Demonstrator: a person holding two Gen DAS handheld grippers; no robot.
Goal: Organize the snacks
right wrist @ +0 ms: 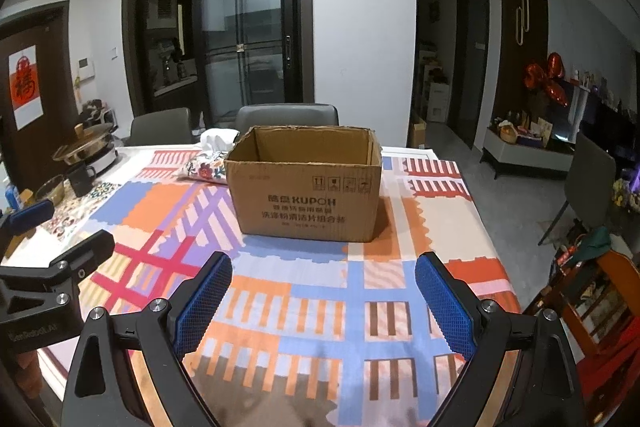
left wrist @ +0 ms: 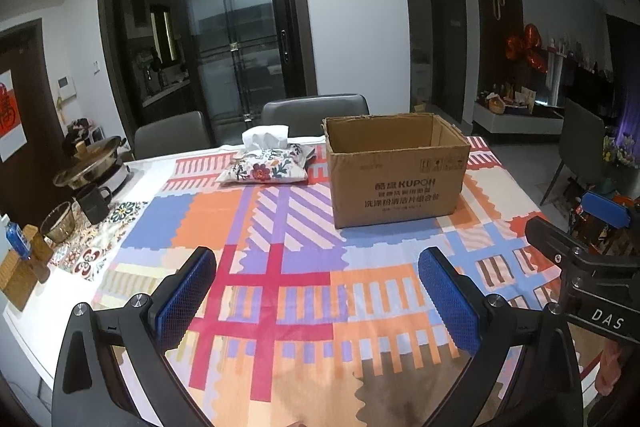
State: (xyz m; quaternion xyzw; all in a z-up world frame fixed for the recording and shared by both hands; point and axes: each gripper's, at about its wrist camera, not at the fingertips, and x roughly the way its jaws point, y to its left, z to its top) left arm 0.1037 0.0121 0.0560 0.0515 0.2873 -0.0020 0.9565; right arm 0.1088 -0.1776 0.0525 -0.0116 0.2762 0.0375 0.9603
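Both grippers are wide open w/ nothing between the pads: left gripper [left wrist: 316,301] and right gripper [right wrist: 324,303] hang over the near part of the tablecloth [left wrist: 280,227]. The cardboard box [right wrist: 304,187] sits open-topped toward the far edge of the table, right of centre, touching or just beside the floral tissue pouch [left wrist: 266,167]. No snacks visible on the table, and the inside of the box isn't visible either, so check before you commit. If you need the box closer, approx. centre it btw both grippers, take opposite walls, and draw it in level so it doesn't drag the cloth.
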